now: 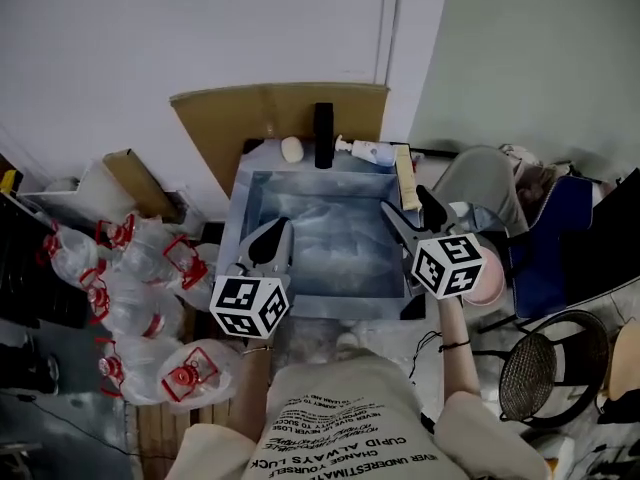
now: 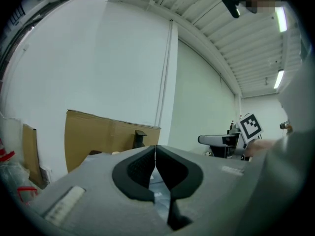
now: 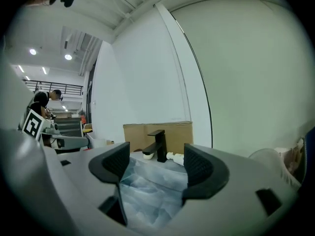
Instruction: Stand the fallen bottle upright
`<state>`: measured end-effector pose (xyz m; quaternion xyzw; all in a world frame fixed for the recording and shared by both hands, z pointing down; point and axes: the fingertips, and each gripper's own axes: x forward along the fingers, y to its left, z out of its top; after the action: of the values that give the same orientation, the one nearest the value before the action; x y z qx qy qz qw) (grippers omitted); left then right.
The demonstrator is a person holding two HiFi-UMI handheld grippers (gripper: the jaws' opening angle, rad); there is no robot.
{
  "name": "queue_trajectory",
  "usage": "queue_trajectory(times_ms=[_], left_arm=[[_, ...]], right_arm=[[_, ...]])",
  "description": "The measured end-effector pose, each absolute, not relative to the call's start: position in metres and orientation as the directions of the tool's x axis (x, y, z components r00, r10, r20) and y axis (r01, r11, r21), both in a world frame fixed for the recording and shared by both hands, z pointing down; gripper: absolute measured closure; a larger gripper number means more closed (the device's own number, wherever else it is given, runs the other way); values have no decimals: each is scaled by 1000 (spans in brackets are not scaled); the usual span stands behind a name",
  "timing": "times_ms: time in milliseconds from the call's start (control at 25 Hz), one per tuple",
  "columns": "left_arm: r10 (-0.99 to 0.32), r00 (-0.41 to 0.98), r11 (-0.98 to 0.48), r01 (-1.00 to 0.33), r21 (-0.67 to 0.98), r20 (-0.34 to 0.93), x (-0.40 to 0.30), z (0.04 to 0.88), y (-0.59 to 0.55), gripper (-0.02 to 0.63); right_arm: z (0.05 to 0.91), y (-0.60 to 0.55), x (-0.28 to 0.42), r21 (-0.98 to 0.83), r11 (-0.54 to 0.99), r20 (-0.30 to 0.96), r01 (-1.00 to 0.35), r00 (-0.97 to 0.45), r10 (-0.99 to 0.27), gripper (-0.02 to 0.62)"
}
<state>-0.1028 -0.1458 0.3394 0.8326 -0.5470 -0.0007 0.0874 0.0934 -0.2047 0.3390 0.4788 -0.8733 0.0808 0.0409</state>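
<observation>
The bottle lay on its side on the back rim of the sink, just right of the tap, its cap end pointing at the tap. It was white, with print on the body. A pale soap sat on the same rim, left of the tap. Cardboard leaned on the wall behind the sink. A crinkled clear sheet lined the basin.

The left gripper hung over the sink's front left corner. In the left gripper view its jaws were pressed together with nothing between them, and they pointed up at the wall above the cardboard.

The right gripper was at the sink's right edge, nearer the front than the back and well apart from the bottle. In the right gripper view its jaws stood wide and empty. Between them showed the sheet and, far off at the back rim, the tap, the soap and the bottle, with the cardboard behind. Neither gripper touched the bottle.

Clear bags with red parts were heaped on the floor left of the sink. A pink bowl showed under the right gripper's marker cube, right of the sink.
</observation>
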Motion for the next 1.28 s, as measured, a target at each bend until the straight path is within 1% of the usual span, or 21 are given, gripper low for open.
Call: queue_trajectory(times_ms=[240,400,720,1040,1280], left_arm=[[-919,379,-361,-920,155,110,-95,348,-183,581],[-921,364,-339,-925,173,138,-94,360,-200,581],[-905,362,-306,-919,249,224,-91,390,-229,581],[-860,414,-326,-895,303,298,-78,428,-261,581],[-818,462,-350,-872,342,341,-69,459,-281,581]], right_arm=[[341,-261,88,-58,580,172,-812,-581,-796,264],[347,-297,83,-6,619,219,-786,-605,-766,264],[370,-362,63,132,706,369,-696,-627,-687,264],[414,-400,46,181,787,509,-590,-628,-588,264],[448,-424,36,211,853,634,-477,-598,-491,264]])
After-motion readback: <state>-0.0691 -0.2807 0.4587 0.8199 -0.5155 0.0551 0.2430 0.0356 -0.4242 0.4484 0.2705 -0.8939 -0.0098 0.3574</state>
